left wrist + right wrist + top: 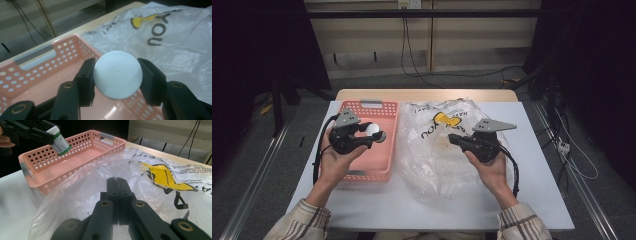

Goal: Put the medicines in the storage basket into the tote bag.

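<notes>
Nearest, two forearms in plaid sleeves come up from the near edge of the white surface point(377, 210). The left hand point(333, 162) is raised, palm cupped under the left gripper point(371, 134), which points toward the middle of the surface above the basket. Its jaws pinch a small white bottle point(58, 141) by its round white cap point(117, 74), one jaw on each side. In the right gripper view the bottle hangs tilted over the basket's interior, clear of its floor, with a white label edged by green bands; the print is too small to read.

The right hand point(492, 170) holds the right gripper point(454, 137) low and level over the plastic bag, pointing toward the left one. Its jaws are pressed together with nothing between them.

The pink perforated basket point(384, 165) has grey handles at its ends, and I see nothing lying in it. Just beside it lies a crumpled clear plastic bag point(437, 170) with a yellow mark and dark letters reading "YOU"; the smaller print is not legible. What it holds I cannot tell.
</notes>
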Demonstrator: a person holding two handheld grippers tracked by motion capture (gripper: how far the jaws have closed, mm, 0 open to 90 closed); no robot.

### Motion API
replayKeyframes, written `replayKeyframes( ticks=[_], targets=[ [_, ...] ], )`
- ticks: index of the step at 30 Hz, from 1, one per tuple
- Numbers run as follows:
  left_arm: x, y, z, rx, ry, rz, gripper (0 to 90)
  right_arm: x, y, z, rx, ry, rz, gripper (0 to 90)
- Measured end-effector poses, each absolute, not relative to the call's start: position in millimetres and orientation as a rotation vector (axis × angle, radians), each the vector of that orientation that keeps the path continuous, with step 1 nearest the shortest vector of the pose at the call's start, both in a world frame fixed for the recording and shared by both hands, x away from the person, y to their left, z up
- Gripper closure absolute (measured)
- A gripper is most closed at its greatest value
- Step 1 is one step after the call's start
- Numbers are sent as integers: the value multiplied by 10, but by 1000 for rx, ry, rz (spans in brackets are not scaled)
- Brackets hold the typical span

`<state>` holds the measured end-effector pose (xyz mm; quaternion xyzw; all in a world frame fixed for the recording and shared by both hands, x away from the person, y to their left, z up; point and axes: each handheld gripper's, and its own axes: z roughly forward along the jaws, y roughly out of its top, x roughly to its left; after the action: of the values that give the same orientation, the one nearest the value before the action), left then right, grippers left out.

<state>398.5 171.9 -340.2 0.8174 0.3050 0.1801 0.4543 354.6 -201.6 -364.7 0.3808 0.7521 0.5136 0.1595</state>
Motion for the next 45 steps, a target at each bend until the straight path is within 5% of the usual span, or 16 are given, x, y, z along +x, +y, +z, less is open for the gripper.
replayKeyframes(
  ticks=[45],
  targets=[
    [3396, 432, -3248, 2055, 391, 171, 511, 3561, -1984, -3679, 1084, 2173, 1458, 900]
  ],
)
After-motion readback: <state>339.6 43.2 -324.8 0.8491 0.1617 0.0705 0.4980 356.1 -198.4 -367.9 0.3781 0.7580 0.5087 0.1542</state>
